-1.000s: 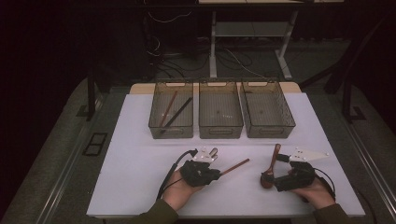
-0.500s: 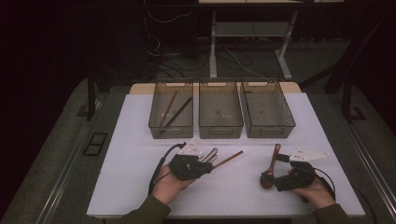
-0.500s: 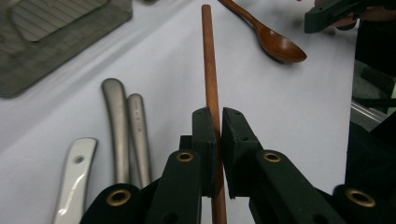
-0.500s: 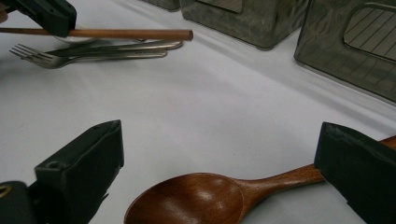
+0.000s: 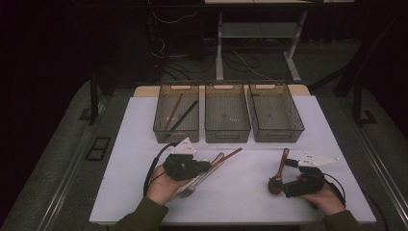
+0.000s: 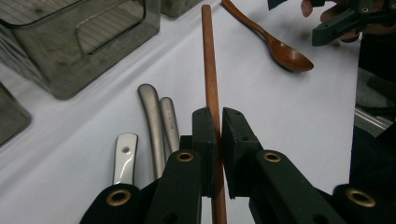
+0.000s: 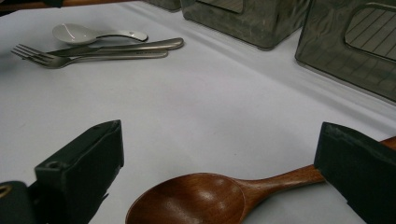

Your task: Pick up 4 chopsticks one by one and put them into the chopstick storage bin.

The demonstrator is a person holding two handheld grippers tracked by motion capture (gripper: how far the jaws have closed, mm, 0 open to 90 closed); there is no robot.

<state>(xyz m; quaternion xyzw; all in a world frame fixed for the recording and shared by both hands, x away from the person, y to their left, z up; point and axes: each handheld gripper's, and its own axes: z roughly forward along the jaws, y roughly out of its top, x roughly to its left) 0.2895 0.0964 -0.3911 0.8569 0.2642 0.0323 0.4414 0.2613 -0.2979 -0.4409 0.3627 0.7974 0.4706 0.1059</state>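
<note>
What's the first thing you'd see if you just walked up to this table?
Probably the left gripper, shut on a wooden stick near the table's front edge, with metal cutlery lying beside it. Next, the right gripper open around a brown wooden spoon. Behind them stand three clear bins in a row; the left one holds sticks.

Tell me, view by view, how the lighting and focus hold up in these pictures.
High view: table lit evenly, room behind nearly black, everything soft. Left gripper view: chopstick sharp, spoon glossy, near jaws a little blurred. Right gripper view: spoon bowl shows a soft highlight, fork far off stays readable, bins murky.
</note>
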